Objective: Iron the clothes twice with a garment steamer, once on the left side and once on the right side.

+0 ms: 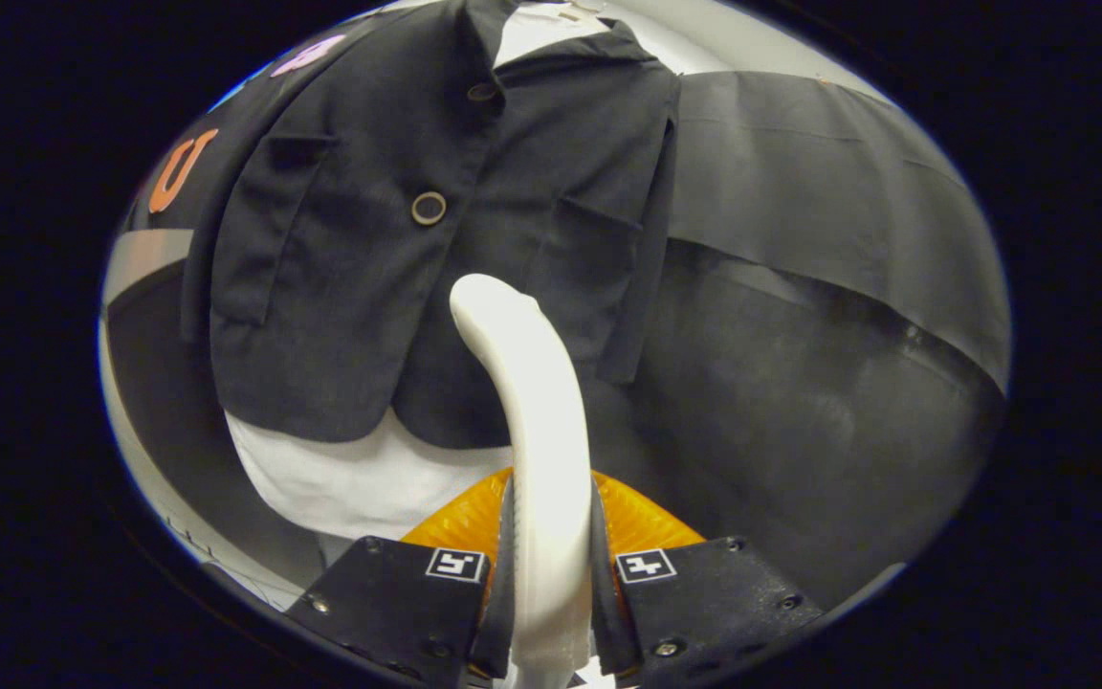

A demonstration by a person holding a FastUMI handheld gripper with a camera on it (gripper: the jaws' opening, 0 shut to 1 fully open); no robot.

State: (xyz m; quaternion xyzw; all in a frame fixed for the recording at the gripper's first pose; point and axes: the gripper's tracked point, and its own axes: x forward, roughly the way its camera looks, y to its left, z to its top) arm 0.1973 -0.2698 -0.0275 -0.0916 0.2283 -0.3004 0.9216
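Observation:
A dark jacket [398,249] hangs in front of me over a white garment [350,478], with two round buttons down its front. My gripper [551,574] is shut on the white garment steamer [532,402], both fingers pressing its handle. The steamer curves up from between the fingers, and its head reaches the jacket's lower front just right of the button line. I cannot tell whether the head touches the cloth.
To the right of the jacket hangs a black cloth wall [828,287] with a fold running across it. A pale surface [144,258] shows past the jacket's left sleeve.

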